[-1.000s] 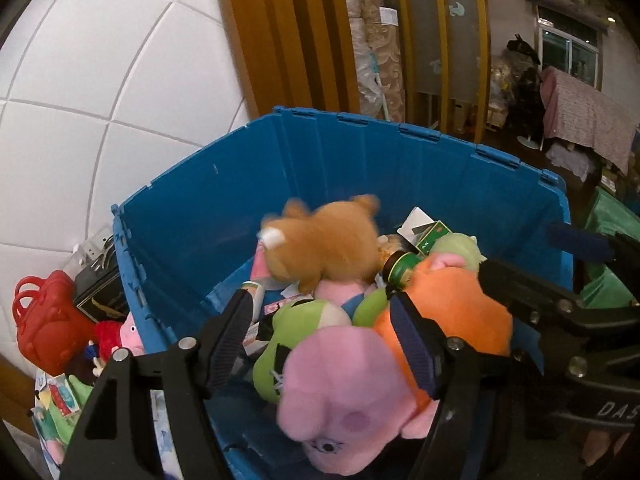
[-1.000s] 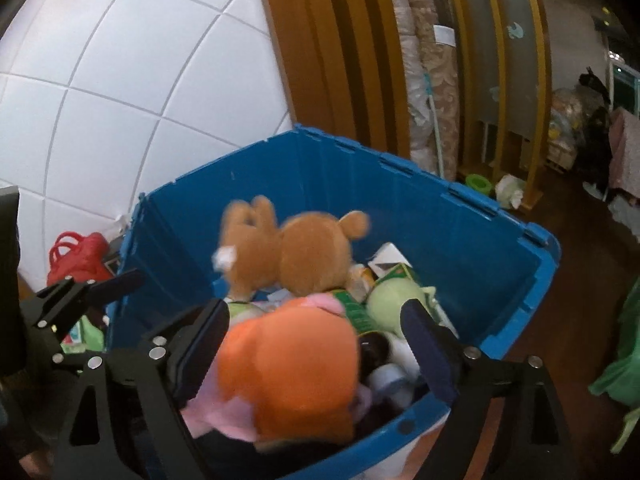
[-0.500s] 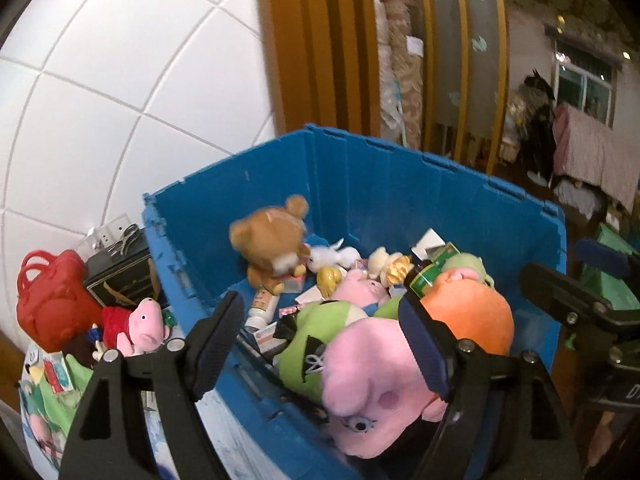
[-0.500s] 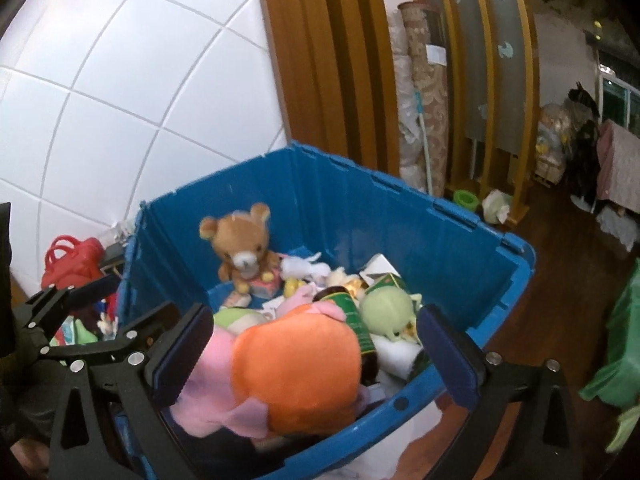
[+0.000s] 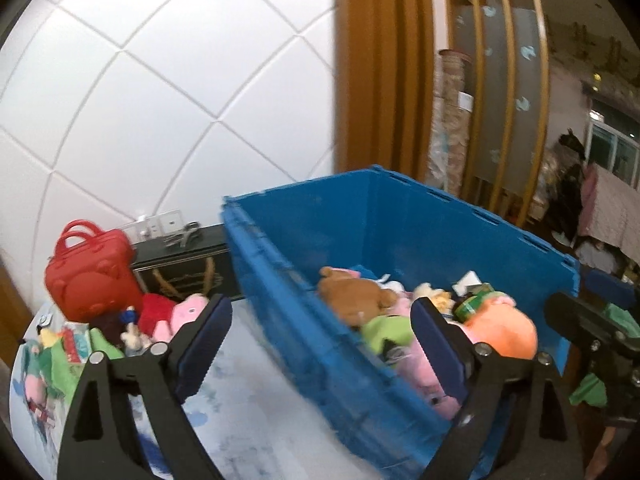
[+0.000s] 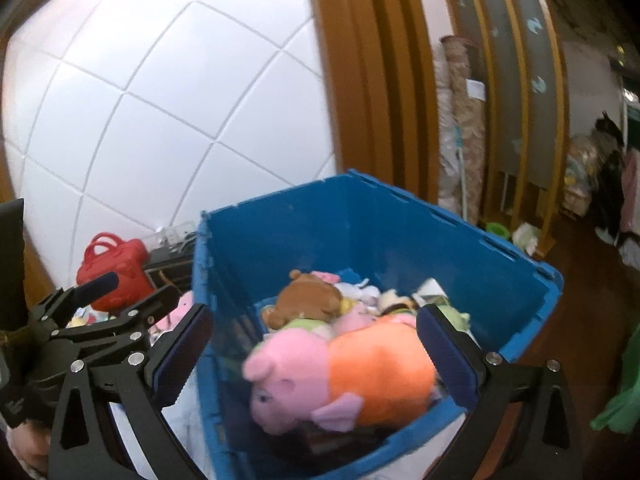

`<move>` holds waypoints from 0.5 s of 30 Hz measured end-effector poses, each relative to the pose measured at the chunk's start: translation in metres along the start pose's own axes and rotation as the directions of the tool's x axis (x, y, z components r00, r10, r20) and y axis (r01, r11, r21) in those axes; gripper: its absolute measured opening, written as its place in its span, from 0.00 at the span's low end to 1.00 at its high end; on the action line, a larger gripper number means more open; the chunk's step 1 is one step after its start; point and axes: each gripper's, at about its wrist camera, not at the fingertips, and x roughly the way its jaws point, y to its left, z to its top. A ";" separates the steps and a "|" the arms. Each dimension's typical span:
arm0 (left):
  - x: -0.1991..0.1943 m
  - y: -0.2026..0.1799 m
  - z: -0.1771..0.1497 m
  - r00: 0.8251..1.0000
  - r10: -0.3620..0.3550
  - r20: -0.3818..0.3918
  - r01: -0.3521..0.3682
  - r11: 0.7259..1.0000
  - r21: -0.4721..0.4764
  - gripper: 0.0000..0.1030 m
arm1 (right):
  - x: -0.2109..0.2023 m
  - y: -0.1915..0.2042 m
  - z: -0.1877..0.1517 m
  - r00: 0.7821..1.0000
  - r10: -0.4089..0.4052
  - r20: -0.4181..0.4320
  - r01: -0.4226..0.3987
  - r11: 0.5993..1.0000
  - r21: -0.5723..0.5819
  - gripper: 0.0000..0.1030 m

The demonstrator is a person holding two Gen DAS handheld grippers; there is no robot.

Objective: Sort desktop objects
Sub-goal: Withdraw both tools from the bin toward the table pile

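Above a blue crate set against a white tiled wall, two hand-held grippers hang with nothing in their grasp: the right gripper stands with its jaws fully apart over the crate's near corner, while the left gripper has its jaws opening, straddling the crate's near wall with only that wall and the toys below showing between them. The pink-and-orange pig plush lies on its side on top of the heap inside the crate, beside a brown teddy bear and a green plush, none of them touched by a pad. Outside the crate, on the patterned tabletop, a red toy handbag, a dark box and a smaller pink plush wait in a loose pile near the wall, well apart from either gripper. The toys look light, soft and easily squashed, unlikely to slip or break; a grip across the thick middle of a body should hold better than one on a floppy ear or limb. The handbag appears rigid and smooth, so its looped handle seems the safest place to take hold.
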 end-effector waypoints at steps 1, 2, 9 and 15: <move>-0.002 0.010 -0.002 1.000 0.007 0.002 -0.007 1.000 -0.008 0.89 | 0.001 0.006 0.000 1.000 0.005 0.001 -0.005 1.000 -0.011 1.00; -0.003 0.016 -0.004 1.000 0.013 0.003 -0.013 1.000 -0.014 0.89 | 0.002 0.014 0.000 1.000 0.013 0.002 -0.013 1.000 -0.018 1.00; -0.007 0.077 -0.025 0.998 0.062 -0.014 -0.063 0.996 -0.056 0.89 | 0.008 0.081 -0.006 0.993 0.117 0.002 -0.116 0.990 -0.079 1.00; -0.013 0.149 -0.051 0.993 0.118 -0.023 -0.119 0.989 -0.084 0.89 | 0.025 0.131 -0.013 0.985 0.168 -0.023 -0.170 0.979 -0.117 1.00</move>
